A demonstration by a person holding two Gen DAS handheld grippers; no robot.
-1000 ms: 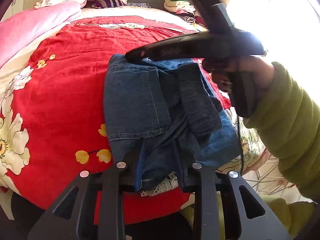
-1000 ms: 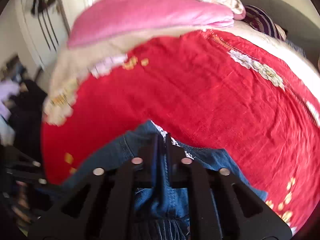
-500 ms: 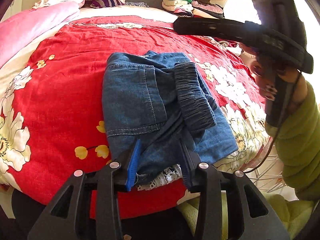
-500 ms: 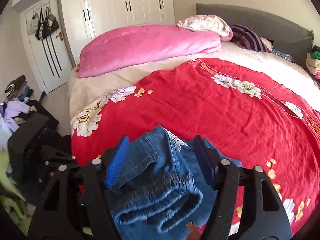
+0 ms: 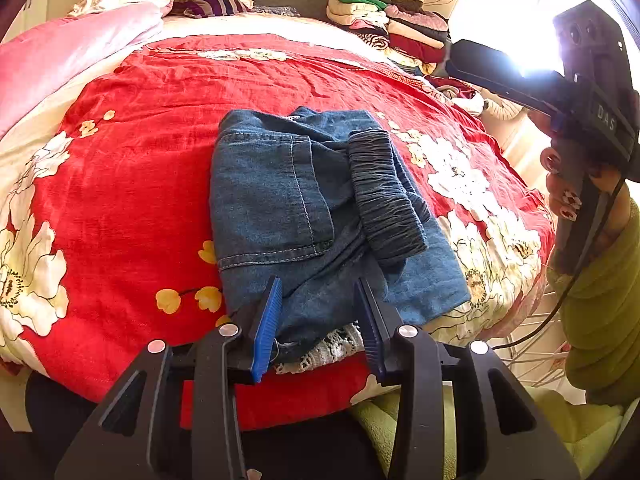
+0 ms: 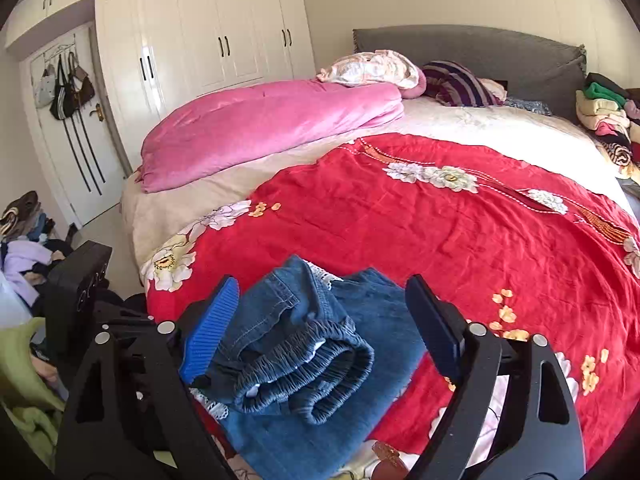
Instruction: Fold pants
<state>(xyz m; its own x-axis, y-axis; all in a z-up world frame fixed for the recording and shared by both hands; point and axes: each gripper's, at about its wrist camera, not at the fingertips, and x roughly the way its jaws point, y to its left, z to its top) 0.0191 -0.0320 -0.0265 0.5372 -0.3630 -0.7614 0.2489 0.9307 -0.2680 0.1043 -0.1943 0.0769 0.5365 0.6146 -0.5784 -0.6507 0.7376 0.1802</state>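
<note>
The pants lie folded into a compact bundle at the near edge of the bed, on the red cover, with the elastic waistband on top toward the right. I judge the folding almost done: the last fold is laid and both claws are letting go.

The left claw is partly open, its blue pads standing on both sides of the near hem of the pants; the pads do not seem to press the cloth. The right claw has just been opening and is now wide, lifted above the bundle and holding nothing; the waistband only shows between its fingers from above.

The next move, I think, calls for drawing the left claw back without dragging the hem, or one more press to flatten the waistband roll.

For room: the bundle sits close to the near edge, with white lace hanging over it, so a pull toward the person could slide it off. Far and left, the red cover is open. A pink quilt lies far left, and a clothes stack far right.
</note>
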